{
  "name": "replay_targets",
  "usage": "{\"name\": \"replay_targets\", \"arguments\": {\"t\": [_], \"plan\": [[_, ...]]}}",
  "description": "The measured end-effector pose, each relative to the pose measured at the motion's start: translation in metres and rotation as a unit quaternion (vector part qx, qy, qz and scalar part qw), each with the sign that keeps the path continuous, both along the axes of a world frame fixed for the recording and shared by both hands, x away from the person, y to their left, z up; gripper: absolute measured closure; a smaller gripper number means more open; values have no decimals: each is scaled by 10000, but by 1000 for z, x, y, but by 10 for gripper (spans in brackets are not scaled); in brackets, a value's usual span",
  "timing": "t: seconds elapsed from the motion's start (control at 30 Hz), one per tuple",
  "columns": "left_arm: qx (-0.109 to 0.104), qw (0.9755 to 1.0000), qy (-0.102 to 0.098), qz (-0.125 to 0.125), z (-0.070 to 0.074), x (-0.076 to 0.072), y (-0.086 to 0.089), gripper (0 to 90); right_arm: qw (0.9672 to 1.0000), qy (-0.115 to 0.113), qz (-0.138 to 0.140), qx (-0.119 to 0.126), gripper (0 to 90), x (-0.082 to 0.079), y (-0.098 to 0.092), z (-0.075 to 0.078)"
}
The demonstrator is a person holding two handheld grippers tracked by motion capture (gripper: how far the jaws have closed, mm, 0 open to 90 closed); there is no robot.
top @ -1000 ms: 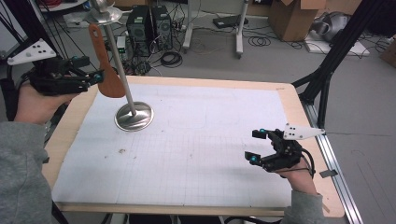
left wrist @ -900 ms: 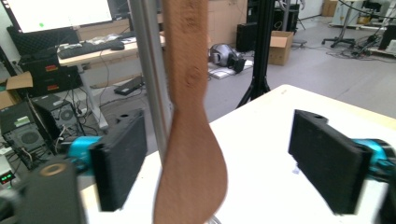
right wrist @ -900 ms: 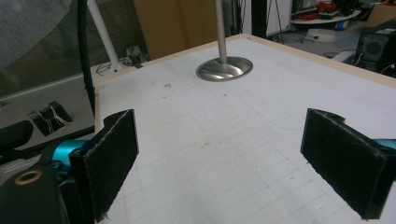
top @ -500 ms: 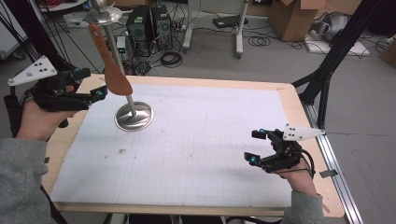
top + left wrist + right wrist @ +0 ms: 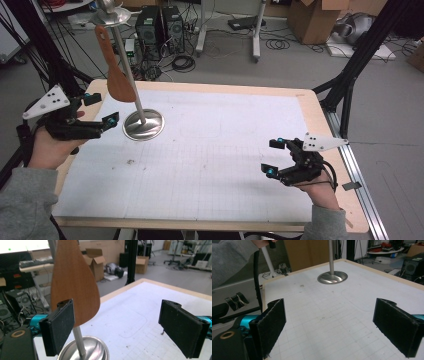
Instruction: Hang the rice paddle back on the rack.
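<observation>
A wooden spatula (image 5: pixel 120 84) hangs by its handle from the top of a steel stand, its blade resting against the pole (image 5: pixel 129 70). The stand's round base (image 5: pixel 144 125) sits on the white gridded mat (image 5: pixel 225 150). My left gripper (image 5: pixel 102 109) is low at the table's left edge, just left of the base and below the blade. Its jaws have just been opening and stand open with nothing between them. In the left gripper view the spatula (image 5: pixel 73 285) rises behind the left pad (image 5: pixel 60 325), apart from it. My right gripper (image 5: pixel 271 156) rests open near the front right.
The pole (image 5: pixel 331 255) and base (image 5: pixel 332 277) stand far across the mat in the right gripper view. Black frame legs (image 5: pixel 350 75) flank the table's right corner. Computer towers (image 5: pixel 160 25), cables and cardboard boxes (image 5: pixel 312 17) lie on the floor behind.
The left gripper let go of the spatula blade, drew back to the left and sank toward the table. The spatula swung in against the pole. The right hand stayed put.
</observation>
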State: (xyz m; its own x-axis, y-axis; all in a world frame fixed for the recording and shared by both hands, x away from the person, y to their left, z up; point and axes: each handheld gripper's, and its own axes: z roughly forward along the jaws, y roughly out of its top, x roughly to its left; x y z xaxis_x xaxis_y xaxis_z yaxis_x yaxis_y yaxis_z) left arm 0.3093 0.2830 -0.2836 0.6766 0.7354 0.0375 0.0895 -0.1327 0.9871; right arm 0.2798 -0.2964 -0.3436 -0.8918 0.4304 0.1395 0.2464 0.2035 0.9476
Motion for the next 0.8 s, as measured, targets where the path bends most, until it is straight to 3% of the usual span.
{"name": "replay_targets", "arguments": {"t": [0.23,0.57,0.8], "plan": [[-40,10000,64,12,-15,-8,2,140,10000,-3,32,-44,100,1,3,0],[129,9997,183,-81,-34,-17,-4,113,10000,-12,60,-76,100,0,6,0],[-16,9995,302,-122,-49,-22,-2,112,9999,-30,16,-99,100,1,7,0]]}}
